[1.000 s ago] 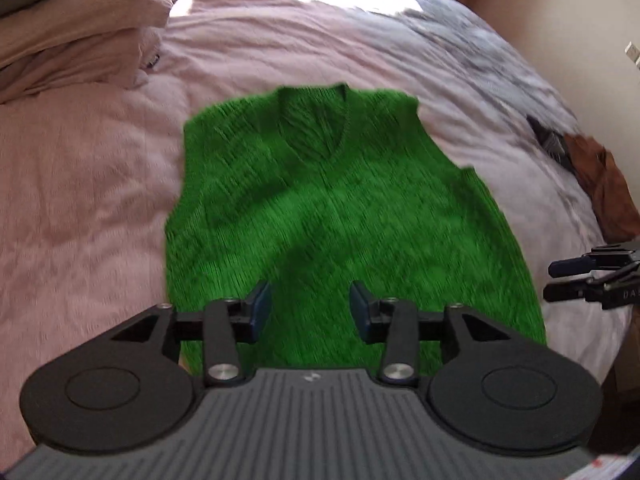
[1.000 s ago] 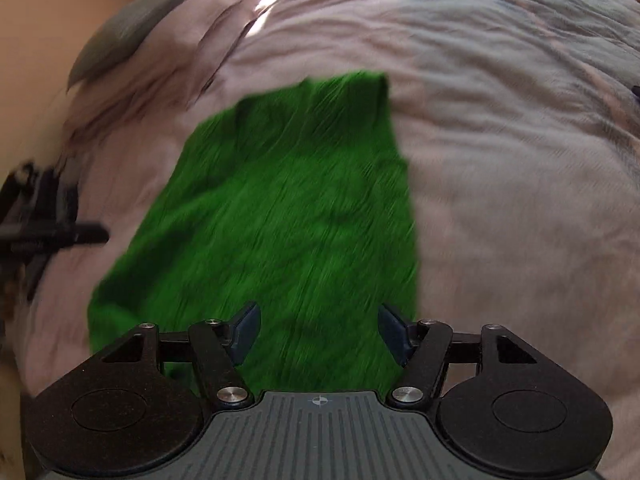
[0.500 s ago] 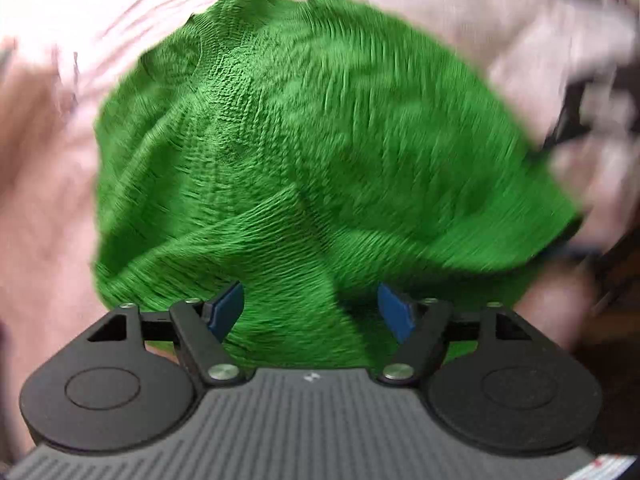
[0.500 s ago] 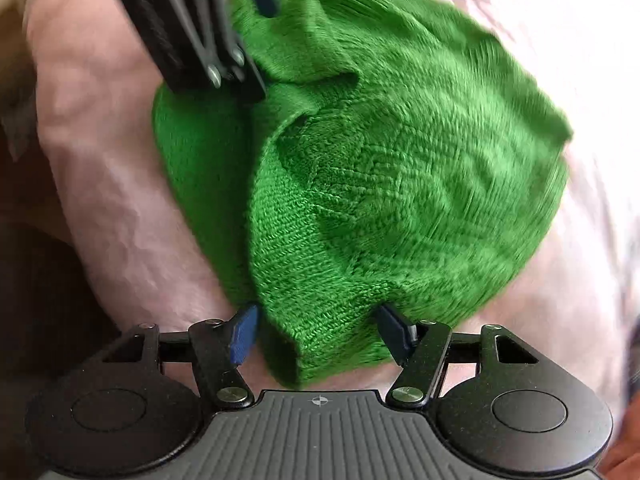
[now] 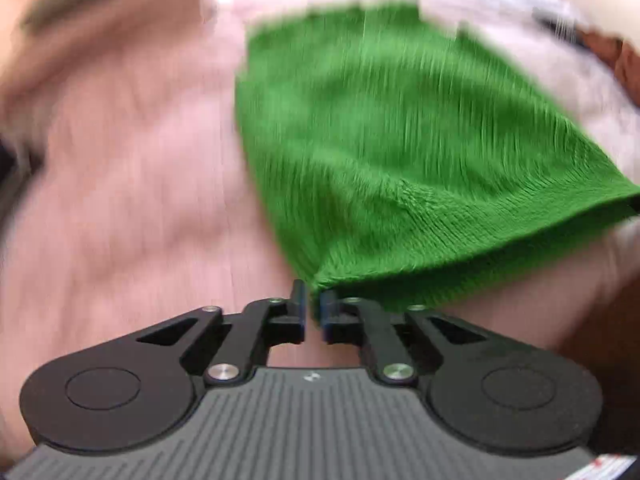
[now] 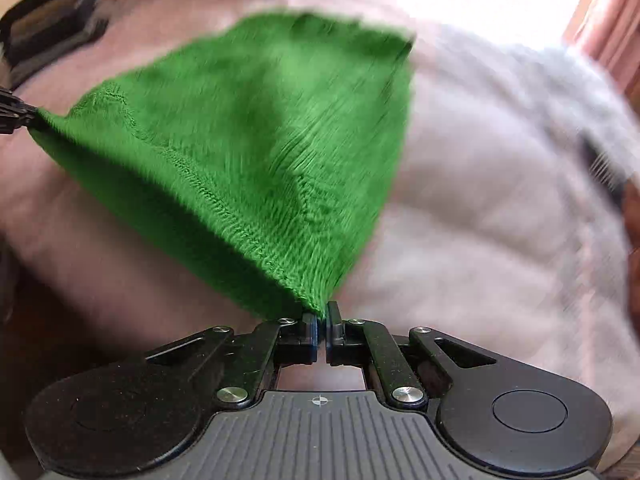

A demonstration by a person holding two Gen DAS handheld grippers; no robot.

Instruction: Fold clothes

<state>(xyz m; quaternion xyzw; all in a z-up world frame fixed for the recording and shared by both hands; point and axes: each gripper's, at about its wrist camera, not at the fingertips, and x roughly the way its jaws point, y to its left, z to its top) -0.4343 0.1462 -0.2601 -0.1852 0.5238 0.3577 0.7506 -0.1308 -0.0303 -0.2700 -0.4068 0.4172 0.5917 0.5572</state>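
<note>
A green knitted vest [image 5: 400,132] lies on a pink bed cover [image 5: 120,184], its near hem lifted. My left gripper [image 5: 313,300] is shut on the hem's left corner, with green knit pinched between the pads. In the right wrist view the same green vest [image 6: 260,140] stretches away from my right gripper [image 6: 322,314], which is shut on the hem's right corner. The left gripper's fingers [image 6: 12,114] show at the far left edge of that view, holding the other corner. Both views are blurred by motion.
A brown garment [image 5: 624,60] lies on the bed at the far right. Pale pink bedding [image 6: 500,200] spreads to the right of the vest. A dark object [image 6: 48,28] sits at the upper left. Bright window light falls on the far side of the bed.
Both grippers were open over the flat vest a second ago. They came down to the hem, shut on its two corners and are now lifting it.
</note>
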